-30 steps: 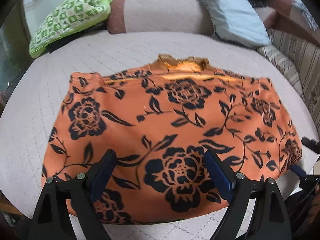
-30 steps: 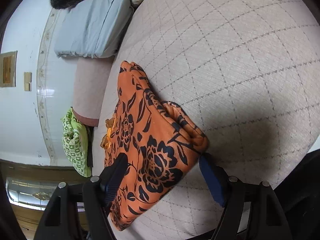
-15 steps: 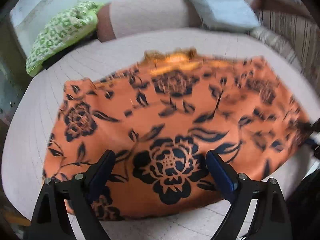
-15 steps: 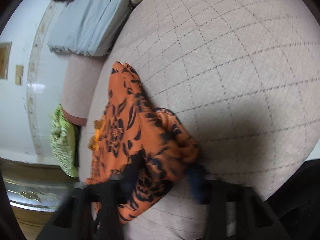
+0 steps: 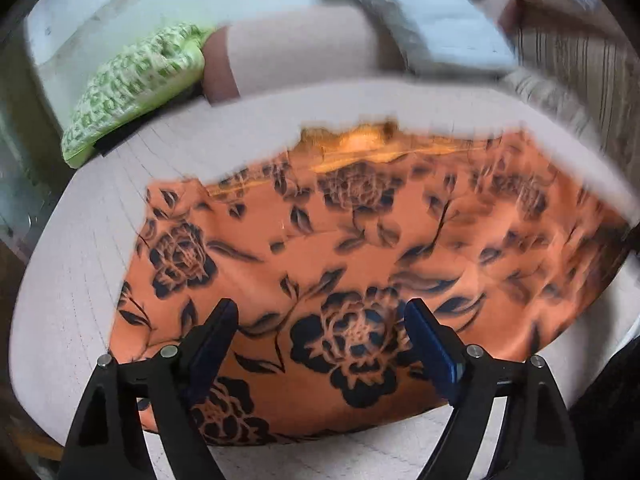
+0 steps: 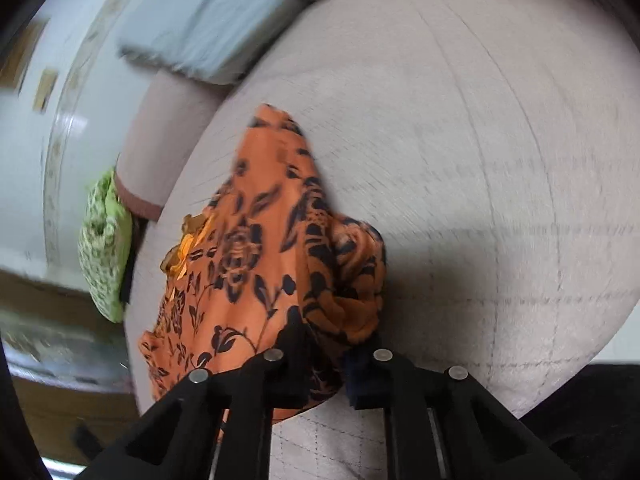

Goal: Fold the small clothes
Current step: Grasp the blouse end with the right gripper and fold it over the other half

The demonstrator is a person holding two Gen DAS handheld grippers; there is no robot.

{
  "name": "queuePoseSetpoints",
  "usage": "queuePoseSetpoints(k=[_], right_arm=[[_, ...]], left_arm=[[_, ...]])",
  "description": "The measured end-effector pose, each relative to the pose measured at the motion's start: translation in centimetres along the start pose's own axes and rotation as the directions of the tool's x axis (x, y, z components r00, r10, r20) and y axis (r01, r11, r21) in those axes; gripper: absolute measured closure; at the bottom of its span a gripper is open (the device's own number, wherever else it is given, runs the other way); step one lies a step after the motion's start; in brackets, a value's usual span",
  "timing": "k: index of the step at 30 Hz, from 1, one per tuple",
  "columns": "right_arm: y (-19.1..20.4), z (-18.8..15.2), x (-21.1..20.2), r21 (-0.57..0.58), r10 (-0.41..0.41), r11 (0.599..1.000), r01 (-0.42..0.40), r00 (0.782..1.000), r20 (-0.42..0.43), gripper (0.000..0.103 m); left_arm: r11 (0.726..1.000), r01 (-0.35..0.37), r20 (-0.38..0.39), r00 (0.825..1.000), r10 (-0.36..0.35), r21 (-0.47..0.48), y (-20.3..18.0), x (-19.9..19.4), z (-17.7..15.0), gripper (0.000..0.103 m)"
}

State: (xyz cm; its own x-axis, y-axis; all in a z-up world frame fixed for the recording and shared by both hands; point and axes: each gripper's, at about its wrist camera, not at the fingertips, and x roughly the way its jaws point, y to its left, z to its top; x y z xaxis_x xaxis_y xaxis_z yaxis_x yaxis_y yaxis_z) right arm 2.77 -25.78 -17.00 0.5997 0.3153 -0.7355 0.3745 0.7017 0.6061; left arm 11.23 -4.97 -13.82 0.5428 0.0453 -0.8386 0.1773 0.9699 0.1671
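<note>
An orange garment with black flowers (image 5: 340,256) lies spread on the quilted beige bed (image 5: 88,264). My left gripper (image 5: 320,332) is open, its fingers over the garment's near edge, holding nothing. In the right wrist view my right gripper (image 6: 324,364) is shut on the garment's right end (image 6: 280,264) and the bunched cloth rises from the bed there. The right gripper does not show clearly in the left wrist view.
A green patterned cushion (image 5: 136,84) and a beige bolster (image 5: 296,52) lie at the head of the bed, with a pale blue pillow (image 6: 216,20) beside them. Striped bedding (image 5: 576,76) lies at the far right. The bed's edge runs close below both grippers.
My right gripper has closed on the garment's right end and lifted it a little. My left gripper has stayed open over the near edge while its view shifted.
</note>
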Motion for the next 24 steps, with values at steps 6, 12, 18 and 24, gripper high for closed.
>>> queuePoseSetpoints(k=[6, 12, 18, 24], right_arm=[[10.0, -1.2, -3.6, -0.299, 0.003, 0.954, 0.034, 0.993, 0.12, 0.091], [21.8, -7.0, -4.3, -0.576, 0.112, 0.817, -0.032, 0.988, 0.103, 0.091], [30.4, -17.6, 0.8, -0.779, 0.126, 0.618, -0.108, 0.991, -0.038, 0.091], [29.8, -26.9, 13.0, -0.862, -0.115, 0.491, -0.124, 0.972, -0.206, 0.088]], left_arm=[[0.985, 0.119, 0.051, 0.992, -0.114, -0.126, 3.1, -2.5, 0.3, 0.021], [0.886, 0.085, 0.207, 0.978, 0.012, -0.456, 14.9, -9.9, -3.0, 0.021], [0.756, 0.032, 0.195, 0.973, 0.127, -0.654, 23.4, -13.6, -9.5, 0.021], [0.718, 0.011, 0.12, 0.988, 0.101, -0.696, 25.3, -12.2, -12.3, 0.021]])
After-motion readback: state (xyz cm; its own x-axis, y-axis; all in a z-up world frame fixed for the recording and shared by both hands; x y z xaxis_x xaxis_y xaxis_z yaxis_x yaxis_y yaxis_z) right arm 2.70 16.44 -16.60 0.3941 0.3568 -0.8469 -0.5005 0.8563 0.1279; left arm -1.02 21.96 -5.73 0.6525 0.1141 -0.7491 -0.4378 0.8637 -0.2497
